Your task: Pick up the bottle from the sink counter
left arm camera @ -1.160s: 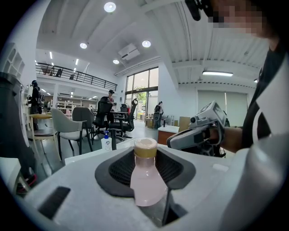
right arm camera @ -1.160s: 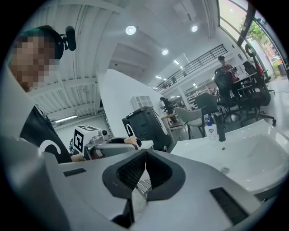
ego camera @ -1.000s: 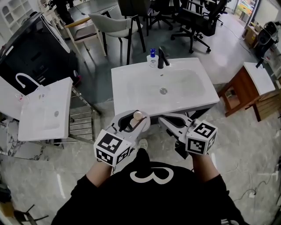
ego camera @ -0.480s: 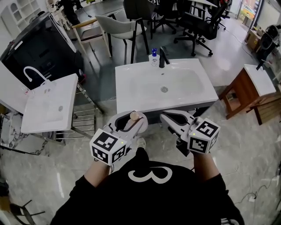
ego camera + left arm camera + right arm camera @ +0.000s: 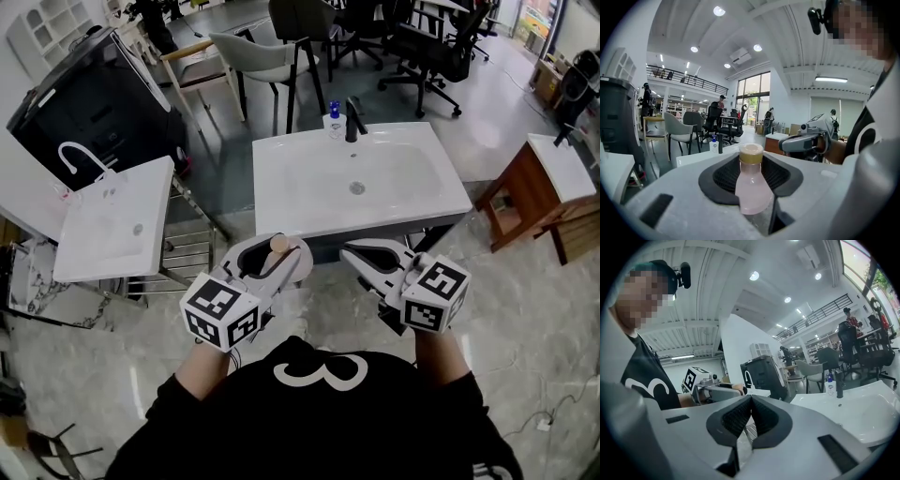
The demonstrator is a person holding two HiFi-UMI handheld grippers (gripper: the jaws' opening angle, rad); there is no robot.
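A small clear bottle with a blue pump top (image 5: 333, 117) stands at the far edge of the white sink counter (image 5: 281, 192), just left of the black faucet (image 5: 353, 118); it also shows in the left gripper view (image 5: 714, 144) and the right gripper view (image 5: 828, 382). My left gripper (image 5: 281, 251) is held in front of the counter's near edge, shut on a pink bottle with a tan cap (image 5: 751, 183), which stands upright between the pads. My right gripper (image 5: 350, 251) hovers beside it, shut and empty (image 5: 750, 399).
A second white basin (image 5: 103, 234) on a metal rack stands to the left. A brown wooden cabinet (image 5: 525, 192) is to the right of the sink. Chairs (image 5: 262, 56) and a black case (image 5: 84, 103) stand behind. The floor is glossy marble.
The head view has shifted a little, so the sink counter sits slightly further right. Both grippers hold the same pose, the pink bottle still in the left one.
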